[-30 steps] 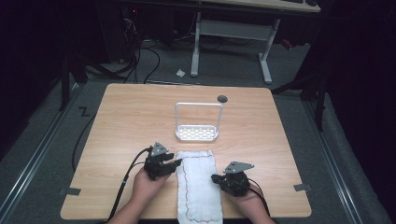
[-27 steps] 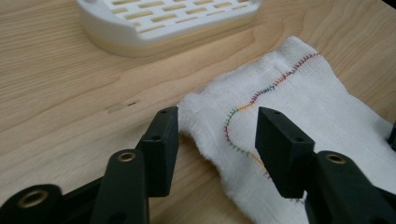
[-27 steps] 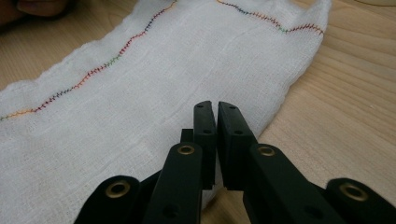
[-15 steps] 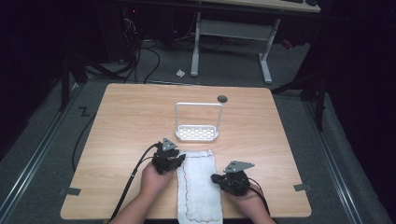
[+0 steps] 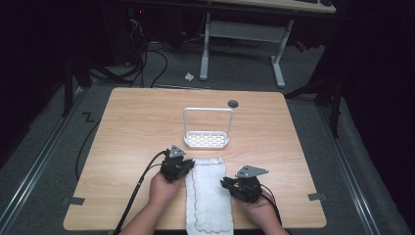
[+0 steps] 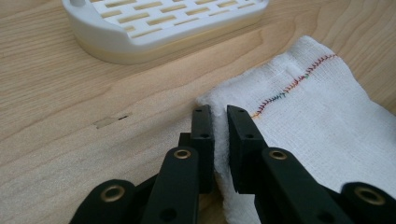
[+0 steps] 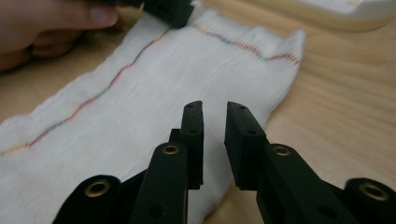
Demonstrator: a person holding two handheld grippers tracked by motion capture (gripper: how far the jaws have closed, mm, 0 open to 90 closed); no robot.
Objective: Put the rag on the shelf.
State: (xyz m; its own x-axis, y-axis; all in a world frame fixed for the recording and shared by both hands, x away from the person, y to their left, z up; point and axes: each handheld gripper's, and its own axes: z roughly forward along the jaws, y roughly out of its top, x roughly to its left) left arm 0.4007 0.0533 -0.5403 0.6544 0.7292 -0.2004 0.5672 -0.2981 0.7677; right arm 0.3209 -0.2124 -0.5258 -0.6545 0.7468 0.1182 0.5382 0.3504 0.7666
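Note:
A white cloth [image 5: 208, 196] with coloured stitching lies lengthwise on the wooden table [image 5: 274, 132], between the two hands. My left gripper [image 5: 183, 164] is at the cloth's far left corner. In the left gripper view the jaws [image 6: 220, 112] stand nearly together, with the raised edge of the cloth [image 6: 317, 107] pinched between them. My right gripper [image 5: 226, 183] sits at the cloth's right edge. In the right gripper view its jaws [image 7: 215, 109] are a little apart over the flat cloth [image 7: 177, 79], open.
A white slotted rack [image 5: 207, 139] with an upright wire frame stands just beyond the cloth, close to the left gripper [image 6: 163, 23]. A dark round spot [image 5: 233, 103] marks the table behind it. A black cable [image 5: 142, 181] trails off the front left.
My left gripper has moved forward and slightly right along the cloth's left edge to its far corner. The right gripper and the cloth have stayed put.

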